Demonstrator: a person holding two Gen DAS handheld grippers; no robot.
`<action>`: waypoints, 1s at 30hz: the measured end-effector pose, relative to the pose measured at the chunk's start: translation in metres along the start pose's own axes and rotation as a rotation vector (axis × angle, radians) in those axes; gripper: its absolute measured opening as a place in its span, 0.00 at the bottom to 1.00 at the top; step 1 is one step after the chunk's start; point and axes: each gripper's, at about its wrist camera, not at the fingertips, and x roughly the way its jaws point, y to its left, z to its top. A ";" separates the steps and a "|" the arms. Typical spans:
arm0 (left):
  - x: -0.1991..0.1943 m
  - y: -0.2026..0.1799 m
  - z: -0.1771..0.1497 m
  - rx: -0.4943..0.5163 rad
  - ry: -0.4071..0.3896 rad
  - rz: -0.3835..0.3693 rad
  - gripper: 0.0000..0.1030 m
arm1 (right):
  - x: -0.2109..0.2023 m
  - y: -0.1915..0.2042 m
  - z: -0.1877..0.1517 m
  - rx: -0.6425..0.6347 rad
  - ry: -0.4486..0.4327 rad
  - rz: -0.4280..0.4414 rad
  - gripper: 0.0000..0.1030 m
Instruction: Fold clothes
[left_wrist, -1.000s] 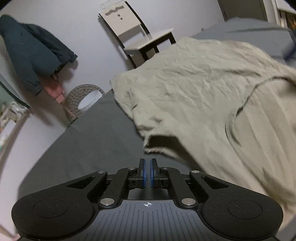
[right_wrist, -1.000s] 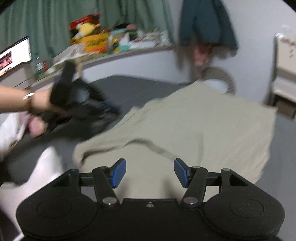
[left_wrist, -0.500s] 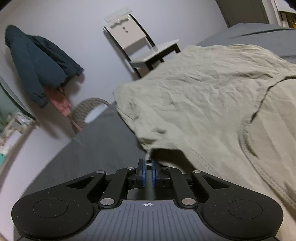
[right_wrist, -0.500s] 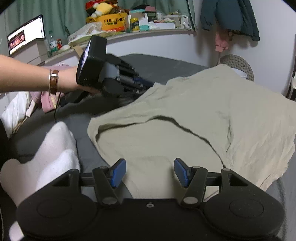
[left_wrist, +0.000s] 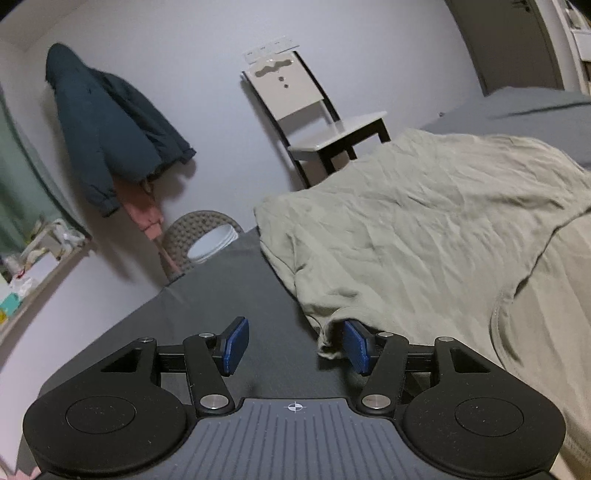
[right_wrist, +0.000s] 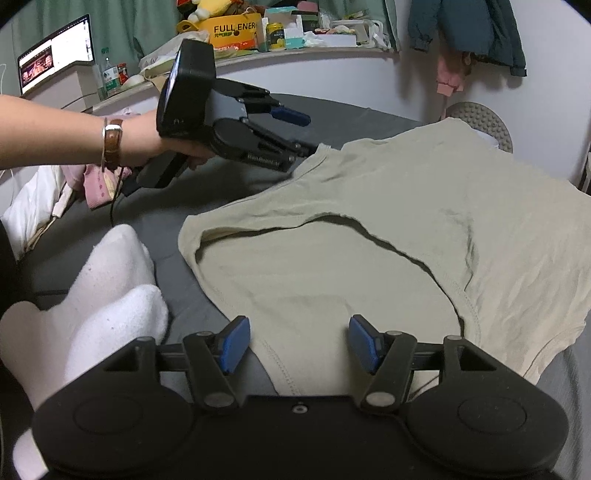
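My left claw (left_wrist: 293, 345) is spread beside the shirt (left_wrist: 424, 229) corner, my right claw (right_wrist: 299, 343) spread over its collar. Shirt lies flat on the bed (left_wrist: 207, 310); no fold made yet.

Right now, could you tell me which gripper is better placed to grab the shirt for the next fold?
Left, probably: the left gripper is open with the shirt edge at its fingertip; the right gripper hovers open.
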 end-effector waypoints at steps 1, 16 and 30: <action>0.002 -0.001 0.000 0.008 0.017 -0.012 0.54 | 0.000 0.000 -0.001 0.000 0.001 0.002 0.58; 0.020 -0.031 0.001 0.121 0.128 0.149 0.03 | 0.015 0.011 -0.011 -0.074 0.055 -0.015 0.68; 0.009 -0.005 -0.014 0.013 0.191 0.113 0.26 | 0.012 0.002 -0.010 0.000 0.055 0.013 0.71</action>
